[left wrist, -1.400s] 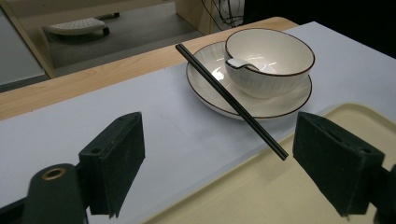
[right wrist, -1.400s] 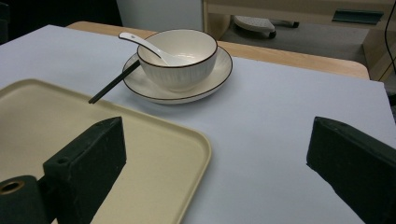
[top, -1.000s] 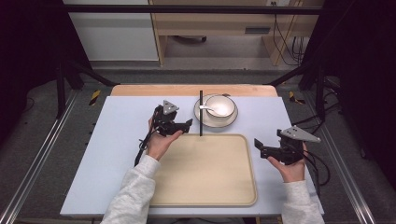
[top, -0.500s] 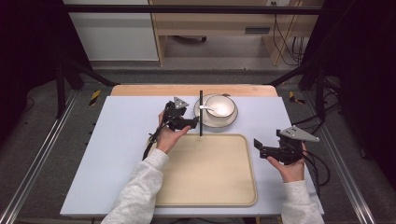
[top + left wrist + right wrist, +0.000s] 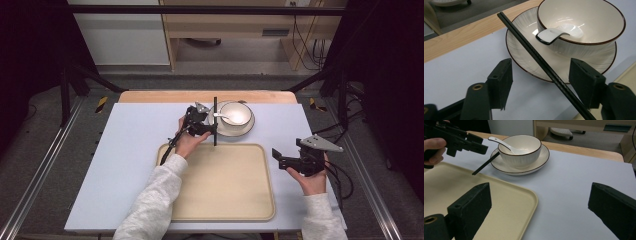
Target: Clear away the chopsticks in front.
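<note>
A pair of black chopsticks (image 5: 215, 122) lies across the left rim of a white saucer (image 5: 248, 127), its near tip at the tray's far edge. On the saucer stands a white bowl (image 5: 236, 113) with a white spoon (image 5: 550, 35) in it. My left gripper (image 5: 211, 126) straddles the chopsticks (image 5: 541, 62); its jaws have just been closing. The sticks lie close to the right jaw, far from the left one, so it is open. My right gripper (image 5: 278, 158) hovers open and empty at the tray's right edge. From there I see the left gripper (image 5: 461, 142), chopsticks (image 5: 485, 163) and bowl (image 5: 520, 147).
A beige tray (image 5: 220, 190) lies on the pale blue mat (image 5: 125, 150) in front of the person. Beyond the saucer runs the table's wooden far edge (image 5: 150, 96). Black frame posts stand at both sides of the table.
My left gripper has moved right and a little down to the chopsticks, and its jaws have narrowed around them. The right gripper has stayed where it was.
</note>
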The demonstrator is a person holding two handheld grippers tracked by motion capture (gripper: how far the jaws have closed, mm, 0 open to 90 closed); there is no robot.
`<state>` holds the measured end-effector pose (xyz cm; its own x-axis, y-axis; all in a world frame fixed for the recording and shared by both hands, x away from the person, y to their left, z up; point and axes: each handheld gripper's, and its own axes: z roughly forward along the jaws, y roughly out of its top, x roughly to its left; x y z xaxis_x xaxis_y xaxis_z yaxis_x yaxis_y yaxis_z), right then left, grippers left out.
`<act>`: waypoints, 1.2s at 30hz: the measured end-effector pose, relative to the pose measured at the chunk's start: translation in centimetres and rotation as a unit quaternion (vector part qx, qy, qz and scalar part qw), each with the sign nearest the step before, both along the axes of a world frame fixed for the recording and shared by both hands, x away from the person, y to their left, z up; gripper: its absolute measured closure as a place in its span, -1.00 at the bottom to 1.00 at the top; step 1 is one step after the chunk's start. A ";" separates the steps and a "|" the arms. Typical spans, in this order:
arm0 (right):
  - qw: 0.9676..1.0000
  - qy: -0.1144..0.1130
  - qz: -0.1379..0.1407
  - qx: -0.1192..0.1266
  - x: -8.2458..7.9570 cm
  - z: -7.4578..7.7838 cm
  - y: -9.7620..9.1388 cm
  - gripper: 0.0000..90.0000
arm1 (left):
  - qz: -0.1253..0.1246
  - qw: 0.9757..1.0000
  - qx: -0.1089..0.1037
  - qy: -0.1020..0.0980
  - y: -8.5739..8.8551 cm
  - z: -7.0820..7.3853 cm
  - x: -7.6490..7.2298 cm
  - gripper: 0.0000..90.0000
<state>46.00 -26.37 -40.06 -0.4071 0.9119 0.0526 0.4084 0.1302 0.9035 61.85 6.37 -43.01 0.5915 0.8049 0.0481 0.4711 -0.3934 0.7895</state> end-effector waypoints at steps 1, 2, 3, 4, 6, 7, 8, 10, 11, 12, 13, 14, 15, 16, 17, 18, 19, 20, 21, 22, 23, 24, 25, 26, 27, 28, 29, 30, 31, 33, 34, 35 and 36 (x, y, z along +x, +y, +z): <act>1.000 0.000 0.001 0.001 0.0 0.0 0.0 -0.89 | 0.002 1.000 0.004 -0.001 -0.2 -0.1 0.1 -0.12; 1.000 0.000 0.001 0.001 0.0 0.0 0.0 -0.89 | -0.001 1.000 0.008 0.000 -0.4 -0.1 0.3 -0.08; 1.000 0.000 0.000 0.000 0.0 0.0 0.0 -0.89 | 0.001 1.000 0.008 -0.001 -0.6 -0.2 0.4 -0.05; 1.000 0.000 0.001 0.000 0.0 0.0 0.0 -0.89 | 0.001 1.000 0.010 -0.003 -0.7 -0.3 0.4 0.00; 1.000 -0.001 0.001 0.000 0.0 0.0 0.0 -0.89 | 0.002 1.000 0.009 -0.005 -0.8 -0.3 0.5 0.08; 1.000 0.000 0.002 0.002 0.0 0.0 0.0 -0.89 | 0.003 1.000 0.017 -0.001 -0.9 -0.5 0.7 0.11; 1.000 0.000 0.002 0.001 0.0 0.0 0.0 -0.89 | 0.003 1.000 0.017 -0.001 -0.9 -0.5 0.7 0.13; 1.000 0.001 0.002 0.001 0.0 0.0 0.0 -0.89 | 0.004 1.000 0.019 0.010 -1.0 -0.9 1.1 0.20; 1.000 0.001 0.002 0.001 0.0 0.0 0.0 -0.89 | 0.002 1.000 0.019 0.011 -1.0 -0.9 1.2 0.24; 1.000 0.001 0.003 0.001 0.0 0.0 0.0 -0.89 | 0.003 1.000 0.015 0.010 -1.1 -1.0 1.2 0.27; 1.000 0.000 0.003 -0.001 0.0 0.0 -0.1 -0.89 | 0.001 1.000 0.020 0.010 -1.2 -1.1 1.2 0.31; 1.000 0.000 0.002 0.002 0.0 0.0 -0.1 -0.89 | 0.001 1.000 0.025 0.011 -1.3 -1.2 1.2 0.35; 1.000 0.000 0.002 0.003 0.0 0.0 -0.1 -0.89 | 0.000 1.000 0.024 0.012 -1.3 -1.3 1.3 0.38; 1.000 0.000 0.002 0.005 0.0 0.1 -0.1 -0.89 | -0.002 1.000 0.024 0.017 -1.4 -1.4 1.3 0.41; 1.000 0.000 0.002 0.004 0.0 0.1 -0.1 -0.89 | -0.001 1.000 0.020 0.016 -1.4 -1.4 1.3 0.45; 1.000 0.000 0.002 0.004 0.0 0.1 -0.1 -0.89 | 0.000 1.000 0.017 0.017 -1.4 -1.5 1.4 0.48; 1.000 0.000 0.002 0.002 0.0 0.0 -0.1 -0.89 | -0.001 1.000 0.016 0.018 -1.4 -1.5 1.4 0.52; 1.000 0.000 0.002 0.002 0.0 0.0 -0.1 -0.89 | -0.001 1.000 0.016 0.018 -1.4 -1.5 1.4 0.55; 1.000 0.000 0.001 0.002 0.0 0.0 -0.1 -0.89 | -0.001 1.000 0.018 0.018 -1.5 -1.5 1.4 0.59; 1.000 0.000 0.002 0.003 0.0 0.0 -0.1 -0.89 | -0.001 1.000 0.018 0.019 -1.5 -1.6 1.5 0.60; 1.000 0.000 0.002 0.002 0.0 0.0 -0.1 -0.89 | 0.000 1.000 0.018 0.022 -1.4 -1.6 1.5 0.62; 1.000 0.000 0.002 0.002 0.0 0.0 -0.1 -0.88 | 0.000 1.000 0.018 0.025 -1.4 -1.7 1.6 0.64; 1.000 -0.001 0.002 0.002 0.0 0.0 -0.1 -0.88 | 0.001 1.000 0.016 0.026 -1.4 -1.8 1.6 0.66; 1.000 0.000 0.003 0.003 0.0 0.0 -0.1 -0.88 | 0.001 1.000 0.015 0.027 -1.4 -1.9 1.7 0.69; 1.000 0.000 0.002 0.004 0.0 0.1 -0.1 -0.88 | 0.001 1.000 0.016 0.026 -1.4 -1.9 1.7 0.72; 1.000 -0.001 0.002 0.004 0.0 0.1 -0.1 -0.88 | 0.001 1.000 0.014 0.024 -1.4 -2.0 1.7 0.73; 1.000 -0.001 0.002 0.003 0.0 0.1 -0.2 -0.88 | 0.000 1.000 0.014 0.025 -1.4 -1.9 1.7 0.74; 1.000 -0.001 0.002 0.004 0.0 0.1 -0.2 -0.88 | -0.001 1.000 0.012 0.024 -1.4 -1.9 1.7 0.75; 1.000 -0.001 0.001 0.004 0.0 0.1 -0.2 -0.88 | -0.002 1.000 0.011 0.023 -1.4 -1.9 1.6 0.78; 1.000 -0.001 0.001 0.004 0.0 0.0 -0.1 -0.88 | -0.005 1.000 0.015 0.022 -1.4 -1.9 1.6 0.81; 1.000 -0.001 0.001 0.004 0.0 0.0 -0.1 -0.88 | -0.005 1.000 0.015 0.023 -1.4 -1.9 1.6 0.82; 1.000 -0.001 0.001 0.003 0.0 0.0 -0.1 -0.88 | -0.003 1.000 0.017 0.022 -1.4 -1.9 1.6 0.82; 1.000 -0.001 0.002 0.004 0.0 0.0 -0.1 -0.88 | -0.003 1.000 0.017 0.022 -1.4 -1.9 1.6 0.74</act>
<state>45.97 -26.51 -40.01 -0.4105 0.9100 0.0592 0.4065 0.1245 0.9051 63.49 4.97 -44.89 0.5981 0.8000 0.0479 0.5035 -0.4216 0.7541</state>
